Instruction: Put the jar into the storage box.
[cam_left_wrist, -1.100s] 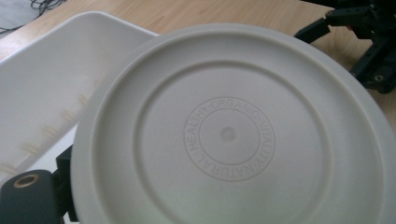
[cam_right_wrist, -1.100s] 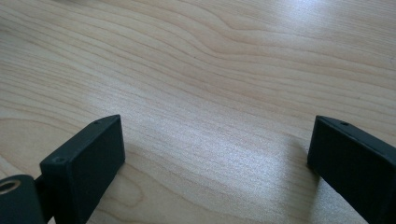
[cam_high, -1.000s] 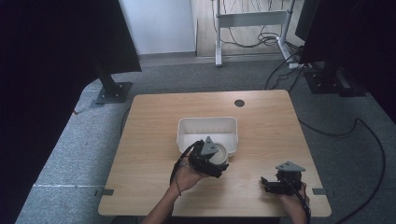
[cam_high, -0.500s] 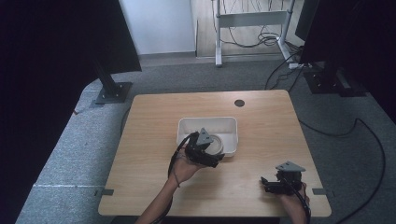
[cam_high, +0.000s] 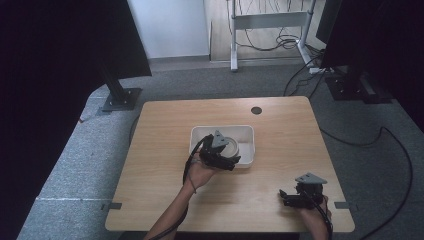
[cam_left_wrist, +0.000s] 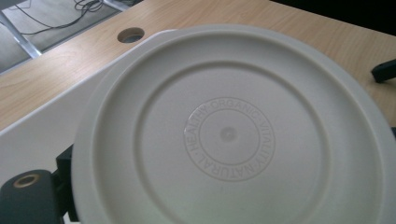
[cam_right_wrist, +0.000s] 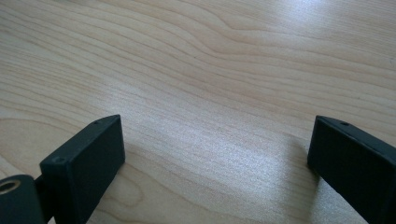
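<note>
While gripped at its rim by the left gripper (cam_high: 220, 152), the round white lid (cam_left_wrist: 229, 135), embossed "HEALTHY ORGANIC VITALITY NATURAL", sits over the white rectangular tub (cam_high: 245, 135) at mid-tabletop (cam_high: 165, 175). Near the front right corner, the right gripper (cam_high: 287, 197) rests with jaws spread wide, grasping nothing.

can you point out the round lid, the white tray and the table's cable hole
round lid (cam_left_wrist: 229, 135), left gripper view, on its embossed centre ring
white tray (cam_high: 246, 134), high view, on its far right rim
cable hole (cam_high: 256, 110), high view, on the hole's dark middle
</note>
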